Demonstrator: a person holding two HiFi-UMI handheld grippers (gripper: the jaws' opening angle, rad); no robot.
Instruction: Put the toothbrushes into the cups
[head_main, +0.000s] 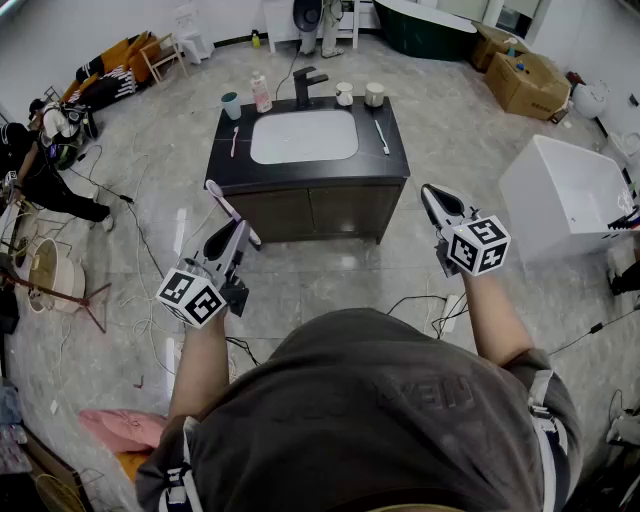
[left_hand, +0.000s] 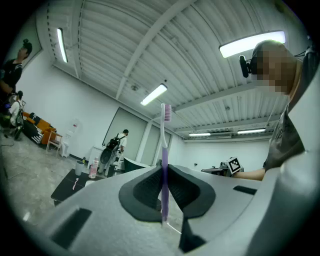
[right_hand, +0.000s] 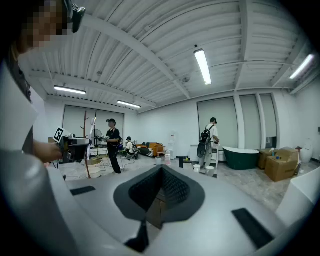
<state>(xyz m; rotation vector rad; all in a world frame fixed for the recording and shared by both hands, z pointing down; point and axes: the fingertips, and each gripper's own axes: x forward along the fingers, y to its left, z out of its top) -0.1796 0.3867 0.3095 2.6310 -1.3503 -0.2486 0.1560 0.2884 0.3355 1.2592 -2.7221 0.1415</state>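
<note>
Ideally the toothbrush (left_hand: 163, 140) clamped in the left gripper (head_main: 235, 228) is lowered upright into a cup (head_main: 231, 104); the right gripper (head_main: 429, 191) seems shut, empty.

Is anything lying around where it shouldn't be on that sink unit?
Yes: a pink toothbrush lies flat on the counter left of the basin and a white toothbrush right of it, both outside the cups. A purple toothbrush stands clamped in the left gripper.
</note>
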